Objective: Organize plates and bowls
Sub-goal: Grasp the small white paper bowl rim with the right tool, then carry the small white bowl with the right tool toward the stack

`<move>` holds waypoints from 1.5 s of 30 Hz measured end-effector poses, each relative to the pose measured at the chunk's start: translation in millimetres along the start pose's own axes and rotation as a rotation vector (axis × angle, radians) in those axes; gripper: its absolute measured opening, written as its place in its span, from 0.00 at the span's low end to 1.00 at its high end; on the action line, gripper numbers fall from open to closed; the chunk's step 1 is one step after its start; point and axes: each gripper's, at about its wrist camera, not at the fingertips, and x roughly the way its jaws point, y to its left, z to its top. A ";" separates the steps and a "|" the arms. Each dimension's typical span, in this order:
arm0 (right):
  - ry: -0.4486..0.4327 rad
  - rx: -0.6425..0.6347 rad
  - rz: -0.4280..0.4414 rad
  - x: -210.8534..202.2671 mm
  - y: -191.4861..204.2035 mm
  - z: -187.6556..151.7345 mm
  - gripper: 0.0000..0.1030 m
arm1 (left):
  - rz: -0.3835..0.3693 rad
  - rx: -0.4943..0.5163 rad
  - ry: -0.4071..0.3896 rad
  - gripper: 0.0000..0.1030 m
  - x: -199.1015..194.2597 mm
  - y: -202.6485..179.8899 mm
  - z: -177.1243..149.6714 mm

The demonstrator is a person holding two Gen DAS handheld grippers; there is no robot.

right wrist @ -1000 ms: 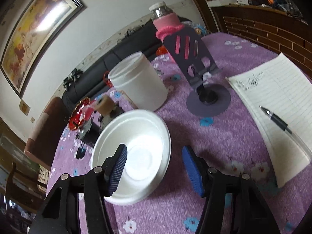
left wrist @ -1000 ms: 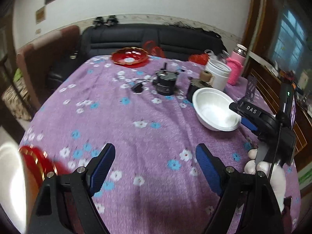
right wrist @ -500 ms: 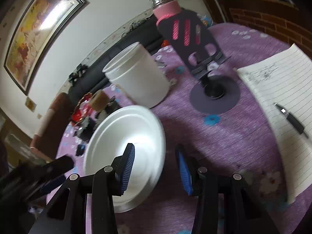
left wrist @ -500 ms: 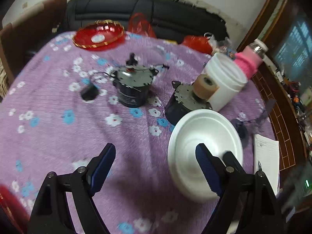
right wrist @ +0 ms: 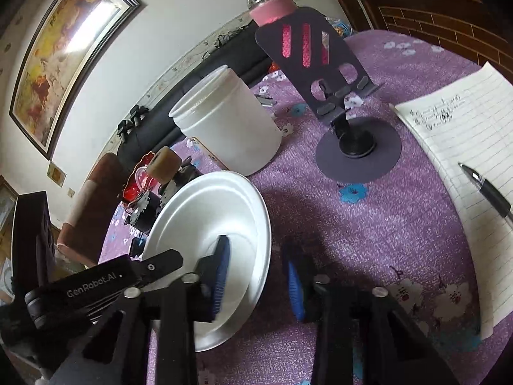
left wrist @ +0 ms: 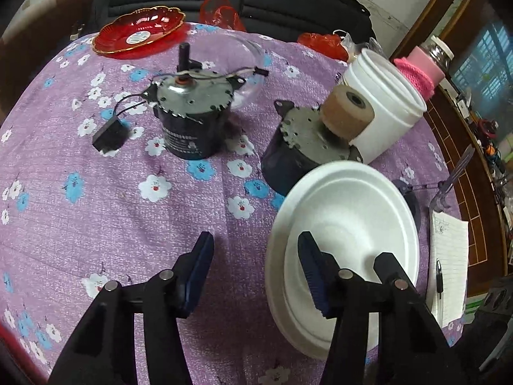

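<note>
Altogether one white bowl (left wrist: pixel 346 224); one red plate (left wrist: pixel 139 30)

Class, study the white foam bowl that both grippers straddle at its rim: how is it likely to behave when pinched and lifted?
The white foam bowl looks thin-walled and matte, so probably very light and grippy. Its thin rim may dent or crack under a hard pinch. It already sits tilted, so it would likely slide or tip easily when nudged.

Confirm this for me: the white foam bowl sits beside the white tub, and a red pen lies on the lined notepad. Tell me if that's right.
One thing is wrong: the pen on the lined notepad is black, not red, as the right wrist view shows. The white foam bowl does sit beside the white tub.
</note>
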 end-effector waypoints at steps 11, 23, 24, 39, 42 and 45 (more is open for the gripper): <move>0.024 0.013 0.040 0.4 8.8 -4.7 0.12 | -0.015 0.041 -0.025 0.11 -21.1 -4.8 -11.4; 0.065 -0.173 0.145 -15.7 84.0 -46.4 0.12 | 0.014 -0.042 -0.071 0.12 -99.7 61.9 -55.7; 0.088 -0.190 0.148 -17.2 92.2 -56.8 0.12 | 0.026 -0.042 -0.084 0.12 -109.8 67.6 -62.0; 0.145 -0.336 0.251 -104.8 142.1 -153.2 0.13 | -0.008 -0.146 -0.286 0.12 -229.7 125.3 -186.9; 0.136 -0.367 0.286 -123.1 154.2 -169.1 0.13 | 0.012 -0.159 -0.324 0.12 -249.8 134.3 -207.9; 0.135 -0.389 0.318 -138.1 163.3 -186.8 0.13 | 0.038 -0.165 -0.366 0.12 -267.4 141.0 -226.9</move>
